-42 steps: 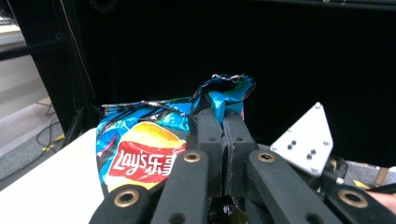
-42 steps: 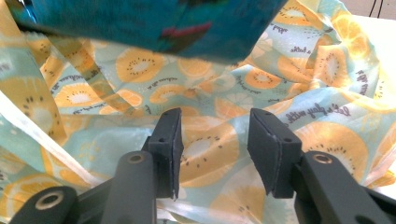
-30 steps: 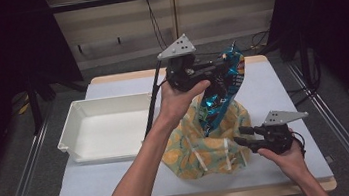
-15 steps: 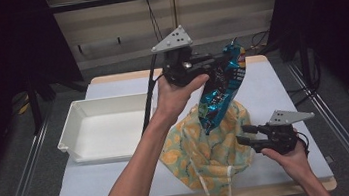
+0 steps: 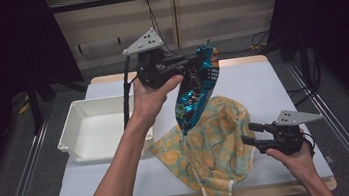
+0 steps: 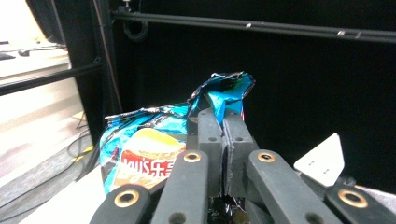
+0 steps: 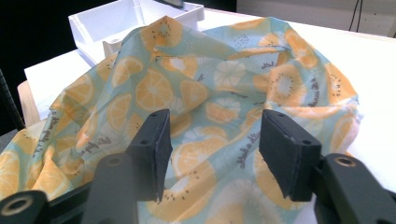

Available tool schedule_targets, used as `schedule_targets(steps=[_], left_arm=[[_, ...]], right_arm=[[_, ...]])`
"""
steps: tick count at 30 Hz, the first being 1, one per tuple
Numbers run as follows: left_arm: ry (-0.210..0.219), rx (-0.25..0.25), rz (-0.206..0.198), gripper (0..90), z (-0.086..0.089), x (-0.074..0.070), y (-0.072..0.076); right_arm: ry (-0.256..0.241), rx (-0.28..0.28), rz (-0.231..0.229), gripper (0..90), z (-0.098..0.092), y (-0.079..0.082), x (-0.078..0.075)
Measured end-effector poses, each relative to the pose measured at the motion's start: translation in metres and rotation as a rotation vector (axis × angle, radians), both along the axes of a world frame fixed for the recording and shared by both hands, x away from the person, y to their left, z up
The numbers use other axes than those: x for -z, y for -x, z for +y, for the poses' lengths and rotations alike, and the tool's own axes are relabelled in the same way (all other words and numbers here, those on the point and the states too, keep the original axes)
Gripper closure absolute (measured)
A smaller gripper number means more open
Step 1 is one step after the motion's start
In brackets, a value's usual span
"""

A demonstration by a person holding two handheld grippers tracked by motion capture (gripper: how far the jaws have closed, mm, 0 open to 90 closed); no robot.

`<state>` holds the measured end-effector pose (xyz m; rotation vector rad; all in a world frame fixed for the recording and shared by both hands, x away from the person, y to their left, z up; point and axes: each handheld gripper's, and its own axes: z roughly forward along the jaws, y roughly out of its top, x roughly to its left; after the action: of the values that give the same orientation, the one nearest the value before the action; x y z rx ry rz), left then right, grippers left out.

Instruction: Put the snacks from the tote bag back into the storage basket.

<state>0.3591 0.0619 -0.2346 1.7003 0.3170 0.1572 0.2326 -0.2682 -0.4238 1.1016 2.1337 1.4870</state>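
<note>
— Above the table's middle: chip bag (image 5: 196, 91) pinched at its top corner by left gripper (image 5: 193, 61), dangling over orange-print bag (image 5: 209, 149).
— Right gripper (image 5: 251, 136) wide, empty, near cloth. Could slip from that thin corner hold.

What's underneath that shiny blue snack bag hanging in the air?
Below the snack bag, clamped in the left gripper, lies the orange-print cloth bag on the table. Anything under the cloth is hidden.
</note>
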Motion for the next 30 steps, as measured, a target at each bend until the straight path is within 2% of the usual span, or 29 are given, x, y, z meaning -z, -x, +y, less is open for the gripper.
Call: schedule_targets(steps=[8,14,15,17,26,30], left_arm=[[-0.026,-0.053,0.005,88.5,0.027,0.007,0.001],[-0.026,-0.08,0.008,88.5,0.04,0.009,0.0],[-0.033,-0.104,0.016,88.5,0.046,0.011,-0.002],[-0.028,-0.121,0.025,88.5,0.052,0.014,-0.005],[-0.031,-0.161,0.042,88.4,0.074,0.021,-0.005],[-0.041,-0.192,0.043,88.5,0.087,0.026,-0.007]], right_arm=[[0.001,0.02,0.0,39.8,-0.002,0.006,0.001],[0.003,0.023,0.002,38.5,-0.002,0.009,0.002],[0.0,0.026,-0.004,37.9,-0.002,0.011,0.003],[0.002,0.032,-0.003,37.4,-0.002,0.012,0.004],[-0.01,0.044,-0.028,30.7,-0.002,0.021,0.002],[-0.014,0.048,-0.039,24.5,-0.002,0.027,0.003]])
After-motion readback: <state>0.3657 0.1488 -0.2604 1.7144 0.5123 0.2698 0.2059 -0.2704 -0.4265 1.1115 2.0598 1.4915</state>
